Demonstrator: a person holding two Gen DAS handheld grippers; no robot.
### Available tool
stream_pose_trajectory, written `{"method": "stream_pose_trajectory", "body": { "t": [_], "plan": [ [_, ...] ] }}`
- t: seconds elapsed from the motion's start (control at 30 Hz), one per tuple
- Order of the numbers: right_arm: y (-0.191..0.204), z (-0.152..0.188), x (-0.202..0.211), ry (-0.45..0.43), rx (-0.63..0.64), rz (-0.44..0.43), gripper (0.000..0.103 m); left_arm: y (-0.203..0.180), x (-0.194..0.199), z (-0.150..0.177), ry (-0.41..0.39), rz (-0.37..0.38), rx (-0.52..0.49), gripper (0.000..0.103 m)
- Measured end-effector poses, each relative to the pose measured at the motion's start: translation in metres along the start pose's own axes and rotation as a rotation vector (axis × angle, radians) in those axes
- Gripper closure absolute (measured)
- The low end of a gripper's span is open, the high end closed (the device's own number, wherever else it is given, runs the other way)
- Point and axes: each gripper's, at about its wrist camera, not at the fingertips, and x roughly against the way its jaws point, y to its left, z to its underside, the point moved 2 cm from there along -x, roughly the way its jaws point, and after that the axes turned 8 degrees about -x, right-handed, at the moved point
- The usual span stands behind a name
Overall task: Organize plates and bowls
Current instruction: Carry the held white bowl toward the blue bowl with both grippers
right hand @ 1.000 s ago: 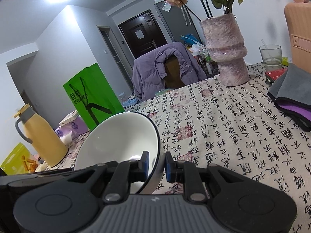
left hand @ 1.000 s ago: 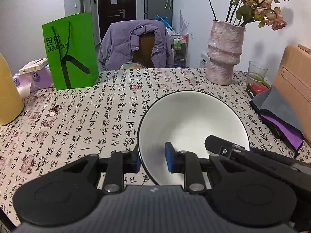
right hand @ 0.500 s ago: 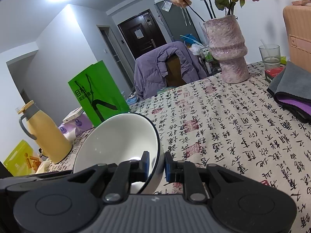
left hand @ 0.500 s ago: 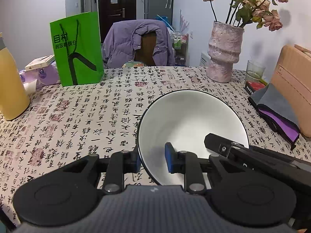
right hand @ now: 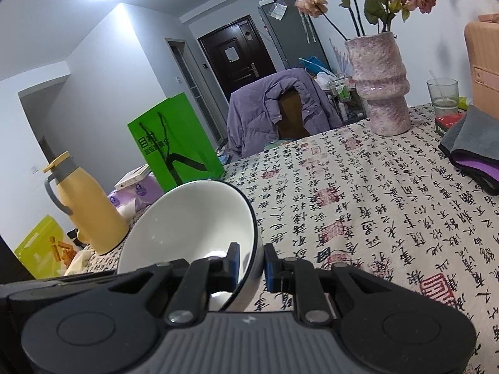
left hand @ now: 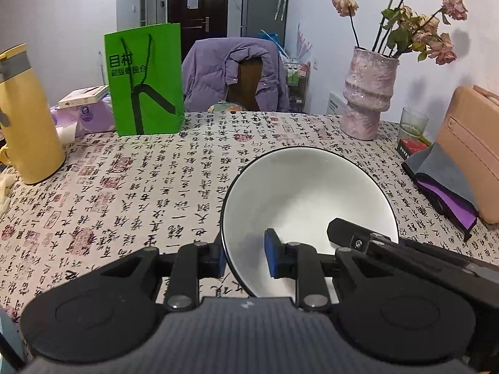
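While the bowl [left hand: 307,196] is carried above the table [left hand: 140,187], the left-wrist view shows the left gripper [left hand: 244,257] clamped on the near-left part of its rim, one pad inside the wall and one outside. A finger of the right gripper [left hand: 349,229] reaches over the rim from the right. The bowl tilts with its mouth toward the camera; no plates or other bowls are visible, so the destination cannot be told. The vase [left hand: 369,93] and cloth [left hand: 443,184] stand well apart from it.

Seen from the right wrist, the right gripper [right hand: 251,263] pinches the rim of the bowl [right hand: 193,218] in the same way, and the bowl hangs clear of the tablecloth. Good practice, as judged here: keep both grips firm, move both hands together so the rim is not twisted, level the bowl before lowering, and steer clear of the jug [right hand: 90,208] and bag [right hand: 174,143].
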Motion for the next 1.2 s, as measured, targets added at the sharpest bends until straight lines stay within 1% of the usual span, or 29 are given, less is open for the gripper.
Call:
{"method": "stream_pose_trajectory", "body": {
  "t": [0.43, 1.2],
  "plan": [
    [0.037, 0.017, 0.007, 0.012, 0.041, -0.015, 0.087, 0.034, 0.025, 0.013, -0.016, -0.011, 0.044, 0.079],
    [0.100, 0.049, 0.010, 0.040, 0.111, -0.048, 0.087, 0.093, 0.056, 0.035, -0.041, -0.040, 0.115, 0.079]
  ]
}}
